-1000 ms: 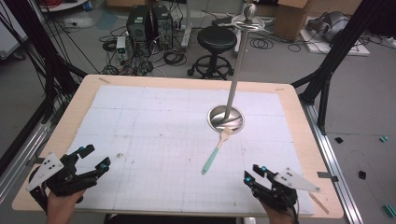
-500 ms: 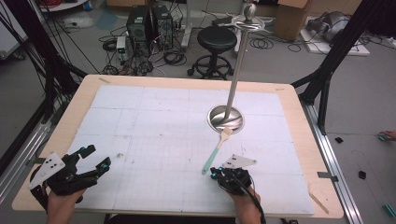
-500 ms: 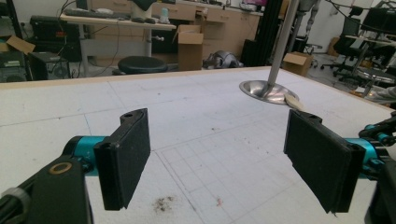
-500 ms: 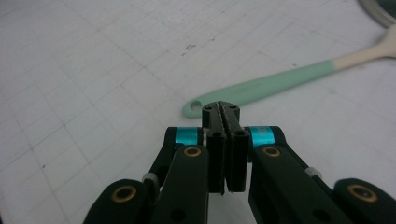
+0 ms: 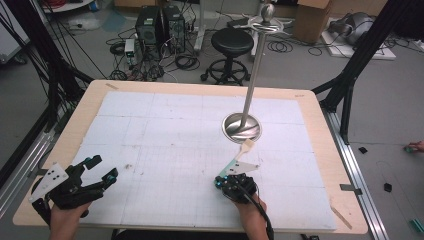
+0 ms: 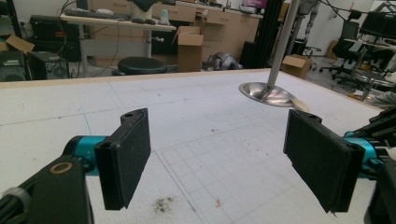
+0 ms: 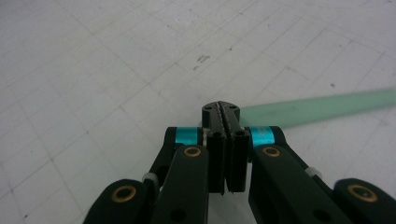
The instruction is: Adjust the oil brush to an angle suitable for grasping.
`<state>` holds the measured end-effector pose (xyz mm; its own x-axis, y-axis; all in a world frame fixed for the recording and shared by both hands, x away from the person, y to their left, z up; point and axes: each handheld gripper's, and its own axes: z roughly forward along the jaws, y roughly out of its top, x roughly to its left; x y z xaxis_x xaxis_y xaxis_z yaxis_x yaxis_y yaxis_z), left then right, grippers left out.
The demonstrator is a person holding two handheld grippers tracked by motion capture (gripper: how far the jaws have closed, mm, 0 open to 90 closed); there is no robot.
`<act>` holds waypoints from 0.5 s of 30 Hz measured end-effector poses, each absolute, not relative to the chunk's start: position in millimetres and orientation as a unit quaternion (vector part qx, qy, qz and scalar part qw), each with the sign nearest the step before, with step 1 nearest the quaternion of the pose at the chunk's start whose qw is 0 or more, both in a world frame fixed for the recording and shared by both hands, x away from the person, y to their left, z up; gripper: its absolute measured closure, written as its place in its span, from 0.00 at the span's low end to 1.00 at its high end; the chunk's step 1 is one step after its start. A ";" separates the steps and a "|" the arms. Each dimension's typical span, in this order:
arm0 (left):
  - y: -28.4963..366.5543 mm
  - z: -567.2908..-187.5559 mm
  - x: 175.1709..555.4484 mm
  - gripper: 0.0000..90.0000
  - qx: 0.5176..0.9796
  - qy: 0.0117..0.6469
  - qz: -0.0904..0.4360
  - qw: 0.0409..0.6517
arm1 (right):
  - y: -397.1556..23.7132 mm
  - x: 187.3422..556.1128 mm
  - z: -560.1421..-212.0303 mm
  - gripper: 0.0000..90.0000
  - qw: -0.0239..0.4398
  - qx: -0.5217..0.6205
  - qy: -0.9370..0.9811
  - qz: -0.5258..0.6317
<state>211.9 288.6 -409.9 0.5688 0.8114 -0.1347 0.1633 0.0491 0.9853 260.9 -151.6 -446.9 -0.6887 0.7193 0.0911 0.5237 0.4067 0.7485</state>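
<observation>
Right gripper [image 5: 231, 181] has crossed leftward to the spatula [image 5: 244, 149], its jaws just closed.
High view: spatula lies below the metal stand [image 5: 242, 127]. Left gripper [image 6: 219, 154] view: jaws wide apart, empty. Right gripper view: jaws together over the green handle's end.

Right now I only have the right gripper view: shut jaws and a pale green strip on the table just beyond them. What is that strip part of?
Observer: It is the handle of a spatula. In the high view its pale head lies near the round base of a tall metal stand.
Operator: Where is the other gripper?
Observer: The left gripper sits at the near left corner of the table, far from the spatula.
Operator: Is it open or shut?
Observer: Open. The left gripper view shows its jaws standing wide apart with nothing between them.
</observation>
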 end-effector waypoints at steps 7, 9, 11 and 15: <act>288.6 -411.0 212.7 0.26 0.639 0.383 0.261 0.613 | -137.2 276.1 -446.4 0.99 0.122 0.380 0.828 0.394; 289.2 -411.1 212.9 0.26 0.638 0.384 0.261 0.614 | -134.3 280.7 -446.4 0.99 0.123 0.384 0.827 0.392; 289.6 -411.4 213.2 0.26 0.638 0.385 0.261 0.614 | -133.0 284.4 -446.4 0.99 0.123 0.388 0.825 0.392; 289.3 -411.7 213.2 0.26 0.640 0.385 0.259 0.612 | -132.6 289.9 -446.1 0.99 0.123 0.399 0.820 0.391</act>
